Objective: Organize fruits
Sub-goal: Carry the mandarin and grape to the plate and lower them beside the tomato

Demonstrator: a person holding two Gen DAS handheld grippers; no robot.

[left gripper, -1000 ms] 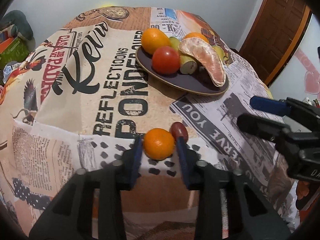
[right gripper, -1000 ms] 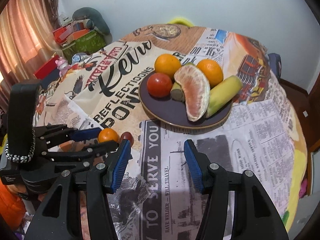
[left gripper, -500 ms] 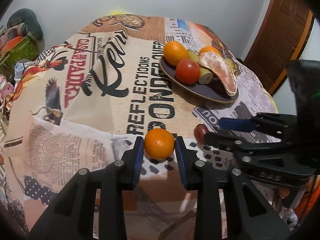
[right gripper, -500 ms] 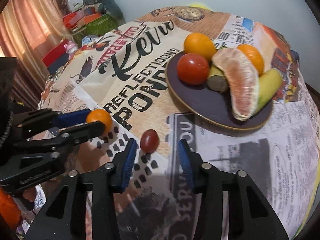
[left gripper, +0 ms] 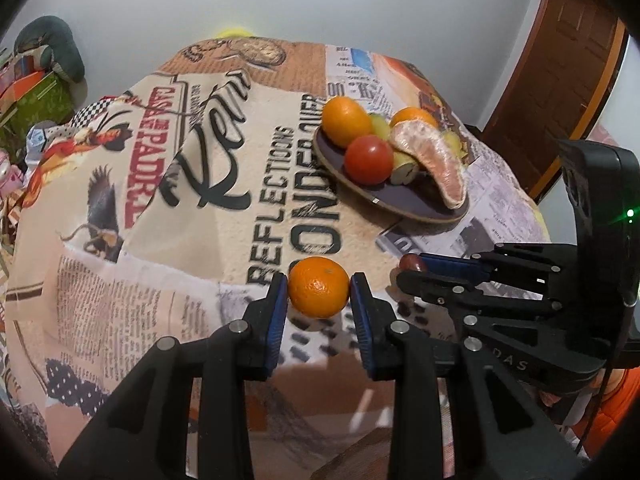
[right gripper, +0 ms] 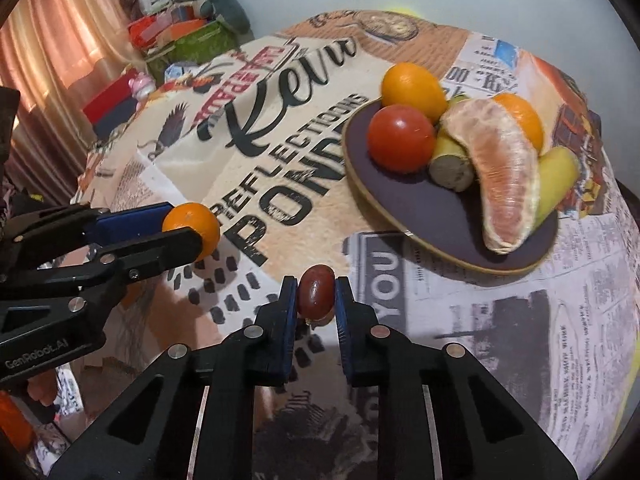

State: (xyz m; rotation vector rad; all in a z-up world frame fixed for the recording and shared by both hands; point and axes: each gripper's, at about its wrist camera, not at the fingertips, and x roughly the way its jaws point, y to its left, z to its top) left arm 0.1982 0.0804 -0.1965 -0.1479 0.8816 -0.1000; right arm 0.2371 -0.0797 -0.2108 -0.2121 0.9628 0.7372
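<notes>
My left gripper [left gripper: 319, 294] is shut on a small orange mandarin [left gripper: 318, 293], held just above the tablecloth near the table's front; it also shows in the right wrist view [right gripper: 192, 231]. My right gripper [right gripper: 316, 294] is shut on a dark red grape-like fruit [right gripper: 316, 291], low over the cloth; the fruit peeks out in the left wrist view [left gripper: 413, 262]. A dark plate [right gripper: 408, 208] further back holds two oranges, a red tomato [right gripper: 401, 137], a peeled citrus segment [right gripper: 505, 176] and bananas.
The round table wears a printed newspaper-style cloth [left gripper: 200, 200] that drops off at the edges. Boxes and clutter [right gripper: 180, 36] stand beyond the left side, by a curtain. A wooden door [left gripper: 560, 80] is at the right.
My right gripper moved in around the dark red fruit and shut on it. My left gripper kept its hold on the mandarin and drew back slightly from the plate.
</notes>
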